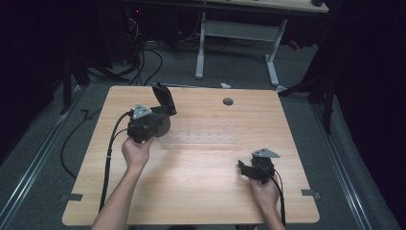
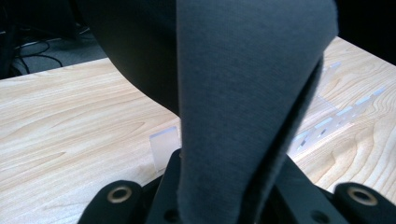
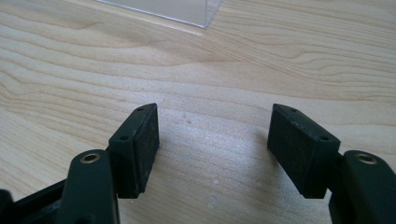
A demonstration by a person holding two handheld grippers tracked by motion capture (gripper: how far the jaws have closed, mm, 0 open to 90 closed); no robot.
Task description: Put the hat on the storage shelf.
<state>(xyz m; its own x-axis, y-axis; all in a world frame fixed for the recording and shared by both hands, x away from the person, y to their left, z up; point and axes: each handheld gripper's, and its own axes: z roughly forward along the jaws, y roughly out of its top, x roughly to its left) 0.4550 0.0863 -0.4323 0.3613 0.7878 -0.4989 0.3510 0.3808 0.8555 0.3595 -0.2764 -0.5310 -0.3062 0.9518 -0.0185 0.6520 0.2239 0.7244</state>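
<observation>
Light wood-grain table [image 1: 191, 191] with a round grommet hole [image 1: 228, 101], standing on grey carpet [image 1: 43, 143]. Behind it, a white-framed desk [image 1: 239, 31] and loose black cables [image 1: 143, 62]. The surroundings are dark.

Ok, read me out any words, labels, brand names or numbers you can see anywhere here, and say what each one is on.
No readable text.
Clear plastic sheet on the table: small pale marks, too small to read.
Dark cloth clamped in the left gripper: no label.
Right gripper: no markings.

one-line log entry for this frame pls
left claw: shut on dark cloth | right claw: open, over table | clear acrylic rack: mid-table
</observation>
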